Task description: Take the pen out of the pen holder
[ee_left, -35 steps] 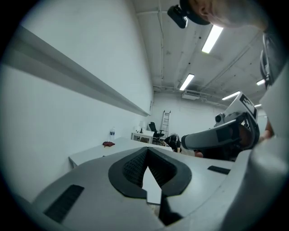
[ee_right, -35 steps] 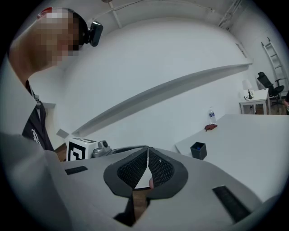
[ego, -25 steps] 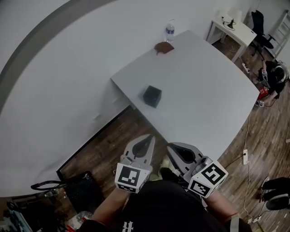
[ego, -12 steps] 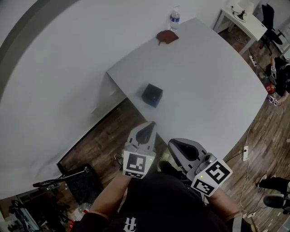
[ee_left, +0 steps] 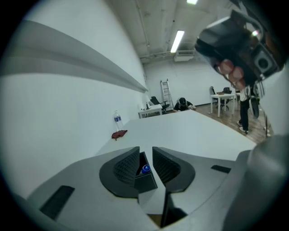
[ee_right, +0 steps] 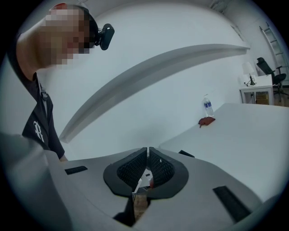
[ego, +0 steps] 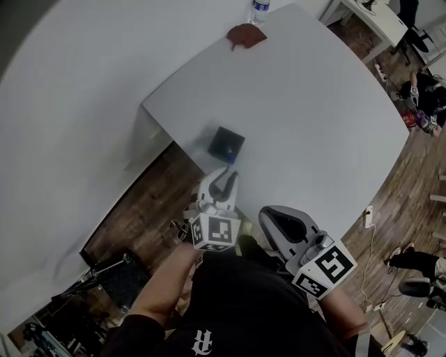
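The black cube pen holder [ego: 226, 143] stands near the near-left corner of the white table [ego: 313, 118]. My left gripper [ego: 226, 174] hovers just in front of the holder, short of touching it, with only a narrow gap between its jaws. In the left gripper view the holder [ee_left: 145, 180] shows through that gap of the left gripper [ee_left: 146, 151], and a blue-capped pen [ee_left: 145, 169] pokes out of its top. My right gripper [ego: 267, 213] hangs back by my body off the table edge. In the right gripper view the right gripper [ee_right: 147, 151] is shut on nothing.
A water bottle [ego: 258, 8] and a dark red cloth [ego: 245, 35] sit at the table's far corner by the white wall. Wooden floor lies below, with black gear [ego: 104, 279] at the lower left. A white desk [ego: 380, 14] and a standing person [ee_left: 244, 103] are across the room.
My left gripper has moved forward and up to the pen holder, and the head view has closed in on the table. The right gripper has stayed near my body.
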Motion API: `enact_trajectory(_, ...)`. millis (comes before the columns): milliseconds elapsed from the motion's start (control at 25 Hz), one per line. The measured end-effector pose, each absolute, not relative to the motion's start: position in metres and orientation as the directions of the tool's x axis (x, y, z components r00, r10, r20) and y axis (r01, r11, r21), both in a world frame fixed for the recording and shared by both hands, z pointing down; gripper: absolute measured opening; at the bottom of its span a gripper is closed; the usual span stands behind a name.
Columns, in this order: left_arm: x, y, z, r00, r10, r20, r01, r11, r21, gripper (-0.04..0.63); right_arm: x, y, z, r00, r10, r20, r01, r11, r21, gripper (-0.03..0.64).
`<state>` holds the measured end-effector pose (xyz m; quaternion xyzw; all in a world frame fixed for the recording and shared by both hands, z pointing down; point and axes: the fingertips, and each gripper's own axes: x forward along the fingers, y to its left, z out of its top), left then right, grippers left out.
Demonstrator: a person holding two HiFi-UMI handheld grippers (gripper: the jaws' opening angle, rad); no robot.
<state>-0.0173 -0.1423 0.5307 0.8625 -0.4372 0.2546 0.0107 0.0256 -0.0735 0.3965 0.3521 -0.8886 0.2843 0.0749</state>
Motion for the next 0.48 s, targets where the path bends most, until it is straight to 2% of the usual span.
enact_trajectory(120,-0.015,-0.153,0.553,0.469,-0.741,0.480,-0.708,-0.641,-0.298,0.098,0.024,-0.081,0.406,-0.738,-0.576,0.352,-0.672,0.577,-0.464,0.017)
enact_trajectory(480,-0.005,-0.167,0.597,0.456,-0.721,0.522,-0.646,-0.672,-0.363,0.103,0.019,-0.095,0.420,-0.733,-0.564,0.380,-0.678,0.560,-0.477,0.017)
